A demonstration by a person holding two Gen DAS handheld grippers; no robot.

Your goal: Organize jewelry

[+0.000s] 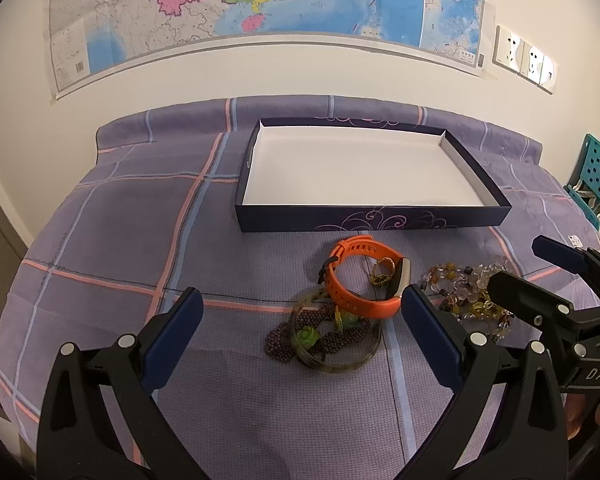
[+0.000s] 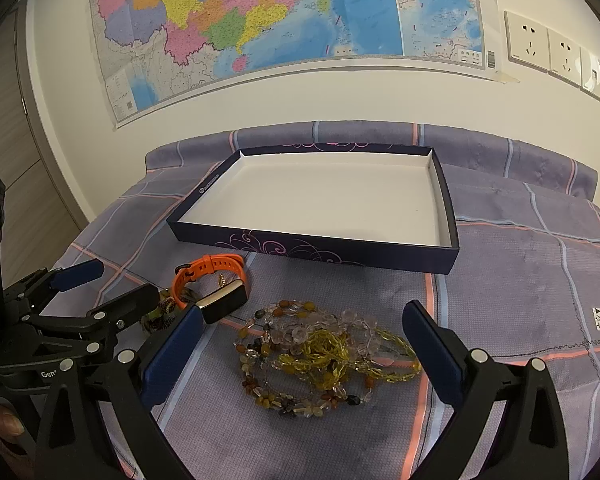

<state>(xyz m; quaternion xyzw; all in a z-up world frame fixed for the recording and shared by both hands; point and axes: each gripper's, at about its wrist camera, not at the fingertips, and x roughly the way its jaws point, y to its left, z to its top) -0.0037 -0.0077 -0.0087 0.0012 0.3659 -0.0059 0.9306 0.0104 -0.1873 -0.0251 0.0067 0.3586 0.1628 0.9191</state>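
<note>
A shallow dark-blue box [image 1: 372,222] [image 2: 312,246] with a white inside lies empty at the far side of the bed. In front of it lies an orange watch band [image 1: 356,280] [image 2: 208,270] with a small gold ring [image 1: 382,270] inside its loop. A translucent bangle [image 1: 336,334] lies over a purple bead string with green flowers. A heap of yellow and clear bead bracelets [image 1: 466,294] [image 2: 324,356] lies to the right. My left gripper [image 1: 304,316] stands open above the bangle. My right gripper [image 2: 304,342] stands open over the bead heap.
The purple checked bedspread [image 1: 112,240] [image 2: 532,280] covers the bed. A map [image 1: 236,4] and wall sockets [image 2: 552,50] are on the wall behind. A teal perforated rack [image 1: 598,176] stands at the right edge. Each gripper shows in the other's view.
</note>
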